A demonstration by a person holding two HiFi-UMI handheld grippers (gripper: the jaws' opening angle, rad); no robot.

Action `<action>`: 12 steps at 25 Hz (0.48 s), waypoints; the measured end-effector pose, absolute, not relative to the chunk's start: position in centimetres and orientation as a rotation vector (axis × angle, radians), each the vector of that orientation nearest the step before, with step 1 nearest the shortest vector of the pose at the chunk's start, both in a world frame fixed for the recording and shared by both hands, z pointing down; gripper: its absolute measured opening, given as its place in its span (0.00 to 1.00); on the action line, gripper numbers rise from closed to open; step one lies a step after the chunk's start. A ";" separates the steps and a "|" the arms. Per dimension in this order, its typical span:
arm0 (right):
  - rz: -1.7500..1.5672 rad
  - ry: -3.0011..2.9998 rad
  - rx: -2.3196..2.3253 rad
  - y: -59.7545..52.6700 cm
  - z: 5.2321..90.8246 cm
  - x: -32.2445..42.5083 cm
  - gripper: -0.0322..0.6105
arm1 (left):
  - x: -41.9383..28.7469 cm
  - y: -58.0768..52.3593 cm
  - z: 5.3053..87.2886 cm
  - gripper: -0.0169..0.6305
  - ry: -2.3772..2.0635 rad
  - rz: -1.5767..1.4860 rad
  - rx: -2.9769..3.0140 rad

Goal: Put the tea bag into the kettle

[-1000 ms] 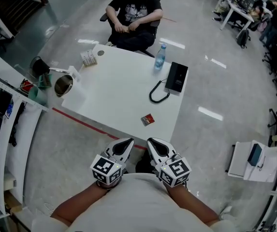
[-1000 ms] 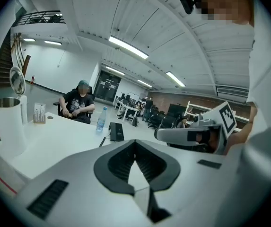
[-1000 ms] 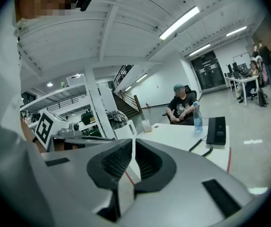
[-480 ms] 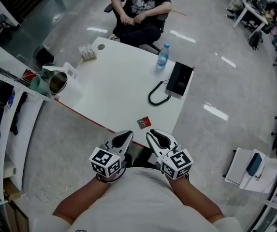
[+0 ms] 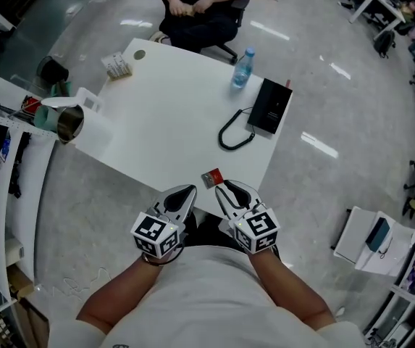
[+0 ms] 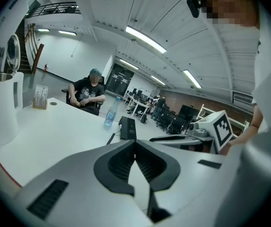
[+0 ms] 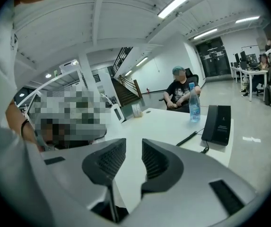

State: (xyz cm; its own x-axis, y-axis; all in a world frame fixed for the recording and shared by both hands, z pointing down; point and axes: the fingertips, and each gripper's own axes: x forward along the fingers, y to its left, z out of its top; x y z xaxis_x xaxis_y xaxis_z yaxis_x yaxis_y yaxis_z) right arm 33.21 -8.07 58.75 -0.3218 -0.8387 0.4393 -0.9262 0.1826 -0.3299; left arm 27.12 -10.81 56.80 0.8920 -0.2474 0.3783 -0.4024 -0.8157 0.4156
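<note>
Head view: the left gripper (image 5: 187, 192) and right gripper (image 5: 222, 189) have come up to the table's (image 5: 171, 114) near edge, the right just beside the red tea bag (image 5: 212, 177); the kettle (image 5: 68, 120) stands well apart, far left. Left gripper view: jaws pressed together, empty; right gripper view: jaws have just been opening, nothing between them, likely readying the pickup

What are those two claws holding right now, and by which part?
Nothing. The left gripper is shut and empty; the right gripper has just been opening, nothing between its jaws. The tea bag lies on the table.
</note>
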 end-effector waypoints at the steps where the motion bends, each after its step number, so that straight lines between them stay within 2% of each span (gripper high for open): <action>1: 0.837 -2.271 1.722 -8.5 59.6 33.3 0.21 | 27.3 -11.1 57.2 0.04 -0.465 0.425 2.555; 5: 0.830 -2.203 1.670 -10.1 63.1 33.2 0.27 | 27.7 -12.7 59.5 0.04 -0.455 0.437 2.527; 12: 0.793 -2.112 1.537 -11.6 68.7 32.7 0.31 | 28.2 -14.2 63.7 0.04 -0.423 0.520 2.546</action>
